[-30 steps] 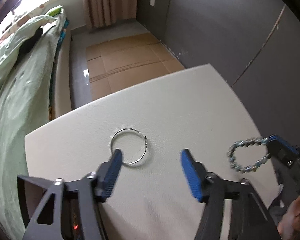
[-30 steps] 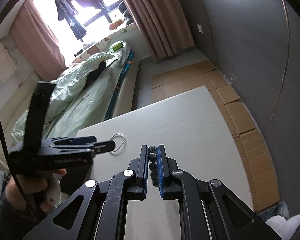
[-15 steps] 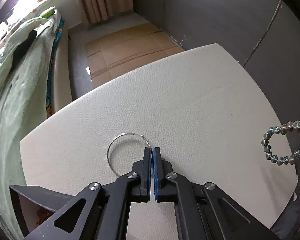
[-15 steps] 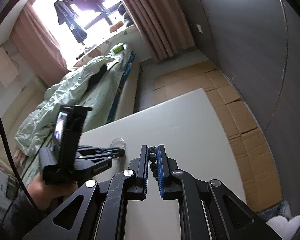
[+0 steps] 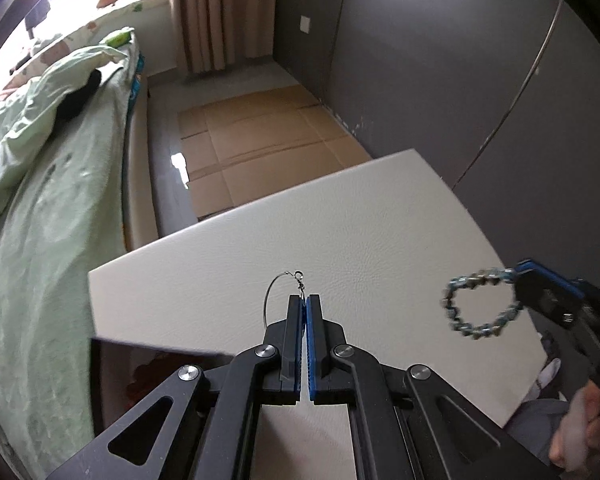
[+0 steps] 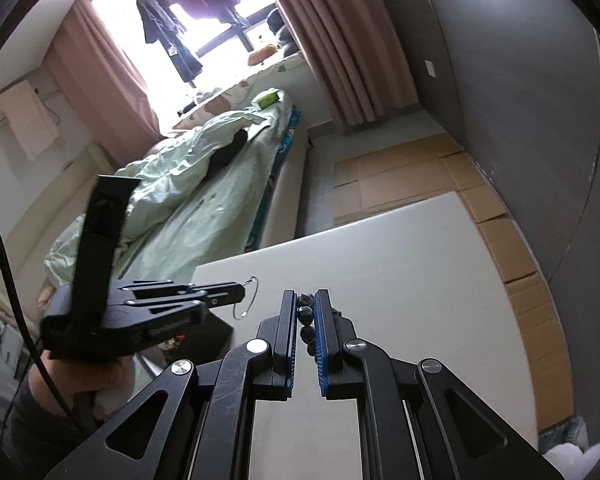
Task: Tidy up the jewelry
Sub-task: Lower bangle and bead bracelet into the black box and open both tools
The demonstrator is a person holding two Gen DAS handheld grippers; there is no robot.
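Note:
My left gripper is shut on a thin silver hoop earring and holds it lifted above the white table. In the right wrist view the hoop hangs from the left gripper, clear of the table. My right gripper is shut on a beaded bracelet. In the left wrist view the bracelet hangs as a loop from the right gripper over the table's right side.
A bed with a green quilt runs along the left of the table. Flattened cardboard covers the floor beyond the table's far edge. A dark grey wall stands on the right.
My left gripper closed on the hoop earring that lay on the table and lifted it off the surface. The right gripper kept holding the bracelet in the air.

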